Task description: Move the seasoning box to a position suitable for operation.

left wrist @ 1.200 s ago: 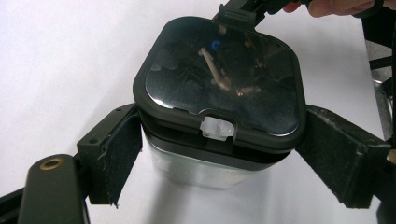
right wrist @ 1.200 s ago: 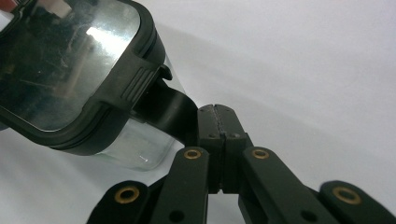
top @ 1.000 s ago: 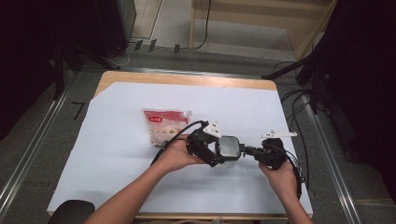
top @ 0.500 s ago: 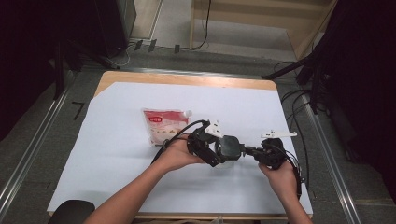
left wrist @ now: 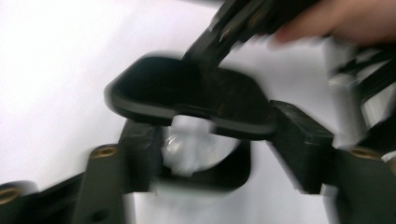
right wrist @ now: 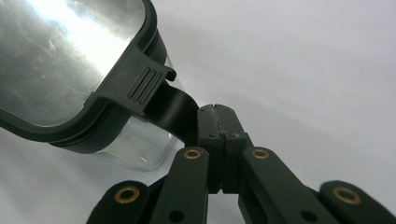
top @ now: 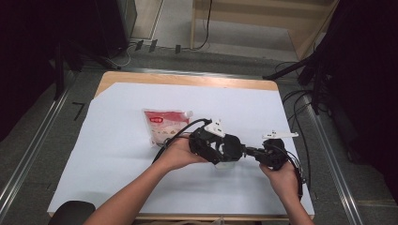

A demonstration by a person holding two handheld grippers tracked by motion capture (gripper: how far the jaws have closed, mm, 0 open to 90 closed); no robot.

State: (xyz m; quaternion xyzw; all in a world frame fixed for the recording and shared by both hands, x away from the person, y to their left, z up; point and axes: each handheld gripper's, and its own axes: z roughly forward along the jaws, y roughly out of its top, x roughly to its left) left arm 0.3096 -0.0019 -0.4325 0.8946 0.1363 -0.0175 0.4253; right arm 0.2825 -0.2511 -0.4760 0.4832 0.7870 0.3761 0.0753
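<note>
the glass container (top: 228, 161) is largely hidden in the high view beneath the left gripper (top: 220, 149); only a pale corner is seen on the white table cover (top: 117, 154), towards the near right part of the table. in the left gripper view the picture is smeared, and the container's black lid (left wrist: 187, 100) and clear body are made out only roughly. the lid is found between the two jaws, which have just been closing; contact of the pads with the rim cannot be confirmed through the blur.

in the right gripper view the container is cut off at the top and left edges. the right gripper (right wrist: 218, 122) is clamped, jaws pressed together, on the black latch flap (right wrist: 170, 109) hanging from the lid's ridged clip. the lid faces up, and the container's long axis is seen to run from the gripper away to the upper left of that view.

a red-and-white food pouch (top: 164, 125) lies flat behind the left hand (top: 178, 153), apart from the container.
</note>
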